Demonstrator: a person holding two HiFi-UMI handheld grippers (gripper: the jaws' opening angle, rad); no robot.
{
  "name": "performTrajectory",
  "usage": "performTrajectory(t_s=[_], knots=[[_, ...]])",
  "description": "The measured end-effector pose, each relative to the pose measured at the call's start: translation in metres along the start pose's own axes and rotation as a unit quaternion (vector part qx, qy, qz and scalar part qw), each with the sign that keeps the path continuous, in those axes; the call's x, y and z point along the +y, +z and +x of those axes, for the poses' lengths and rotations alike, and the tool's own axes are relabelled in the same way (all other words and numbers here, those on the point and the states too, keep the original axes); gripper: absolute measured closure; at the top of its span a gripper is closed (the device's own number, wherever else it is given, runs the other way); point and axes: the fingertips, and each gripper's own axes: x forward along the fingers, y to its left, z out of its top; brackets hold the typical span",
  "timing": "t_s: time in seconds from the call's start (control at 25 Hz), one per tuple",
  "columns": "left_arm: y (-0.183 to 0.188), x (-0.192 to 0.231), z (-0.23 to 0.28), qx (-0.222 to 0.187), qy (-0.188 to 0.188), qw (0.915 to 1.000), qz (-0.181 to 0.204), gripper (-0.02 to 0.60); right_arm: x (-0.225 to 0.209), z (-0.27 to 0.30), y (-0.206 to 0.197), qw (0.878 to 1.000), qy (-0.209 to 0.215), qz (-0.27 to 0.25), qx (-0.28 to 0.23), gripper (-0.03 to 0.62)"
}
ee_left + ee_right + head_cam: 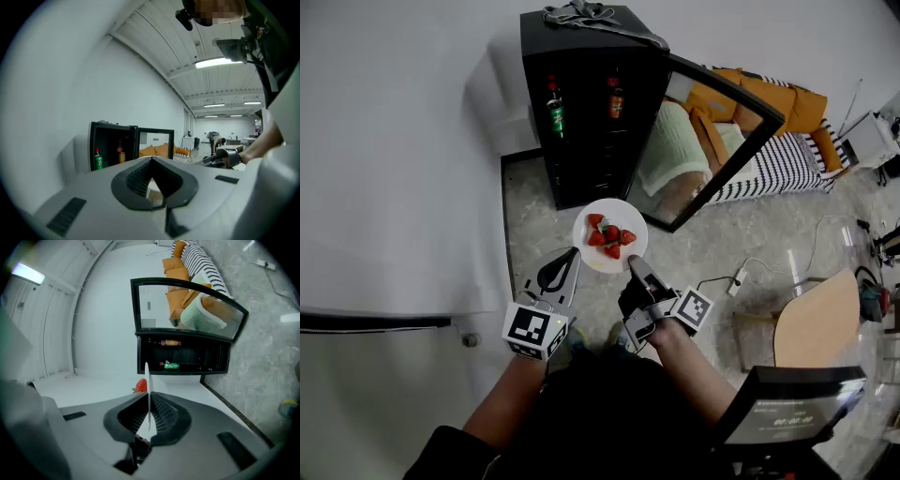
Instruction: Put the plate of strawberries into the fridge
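A white plate point(610, 235) with several red strawberries point(609, 236) hangs in front of the open black fridge point(591, 103). My right gripper point(631, 266) is shut on the plate's near rim. In the right gripper view the plate point(147, 380) stands edge-on between the jaws of the right gripper point(149, 420), with one strawberry point(141, 386) showing behind it and the fridge point(183, 357) beyond. My left gripper point(571, 255) sits just left of the plate, shut and holding nothing. The left gripper point(157, 187) faces the fridge point(112, 145).
The fridge door point(712, 141) swings open to the right. A green can point(554, 114) and an orange bottle point(616, 98) stand inside. A white wall point(394, 187) runs along the left. An orange sofa point(769, 122), a floor cable point(736, 279) and a wooden seat point(816, 323) lie right.
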Motion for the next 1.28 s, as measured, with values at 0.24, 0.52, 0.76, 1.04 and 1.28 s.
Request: performTrajectory(t_s=[0.24, 0.52, 0.76, 1.04, 1.28], knots=[[-0.013, 0.004, 0.002, 0.004, 0.012, 0.9999, 0.004, 0.595, -0.001, 0.004, 0.003, 1.0, 0.001, -0.016, 0.01, 0.576], [-0.021, -0.002, 0.005, 0.007, 0.02, 0.9998, 0.0, 0.595, -0.007, 0.0, 0.009, 1.0, 0.001, -0.007, 0.014, 0.576], [-0.022, -0.021, 0.022, 0.015, 0.03, 0.9994, 0.001, 0.595, -0.009, -0.01, 0.026, 1.0, -0.005, 0.007, 0.027, 0.576], [-0.031, -0.041, 0.039, 0.028, 0.05, 0.9984, 0.0, 0.595, -0.026, -0.021, 0.044, 0.998, -0.023, 0.02, 0.05, 0.576], [-0.034, -0.057, 0.063, 0.042, 0.072, 0.9966, 0.002, 0.595, -0.037, -0.023, 0.069, 0.996, -0.029, 0.031, 0.081, 0.576]])
